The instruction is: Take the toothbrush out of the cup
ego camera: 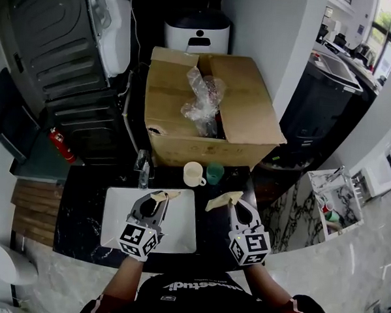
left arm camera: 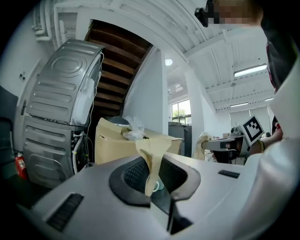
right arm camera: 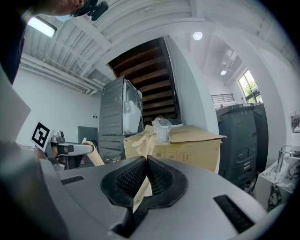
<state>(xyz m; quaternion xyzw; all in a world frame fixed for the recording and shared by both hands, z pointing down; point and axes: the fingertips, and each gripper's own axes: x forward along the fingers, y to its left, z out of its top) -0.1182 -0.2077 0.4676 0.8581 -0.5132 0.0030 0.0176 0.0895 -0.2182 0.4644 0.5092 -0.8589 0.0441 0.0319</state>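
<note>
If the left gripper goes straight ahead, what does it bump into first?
Probably the cream cup, which peeks out just past the tan paper strip pinched in the left gripper. If it rides higher than the cup, it would reach the cardboard box instead.

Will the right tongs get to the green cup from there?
Probably yes: the green cup stands just ahead of the right tongs with nothing between, though they are shut.

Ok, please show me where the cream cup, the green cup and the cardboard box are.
cream cup (ego camera: 192,173): head view, middle of the cup as seen from above.
green cup (ego camera: 215,174): head view, on its body.
cardboard box (ego camera: 172,86): head view, on its left top flap.
</note>
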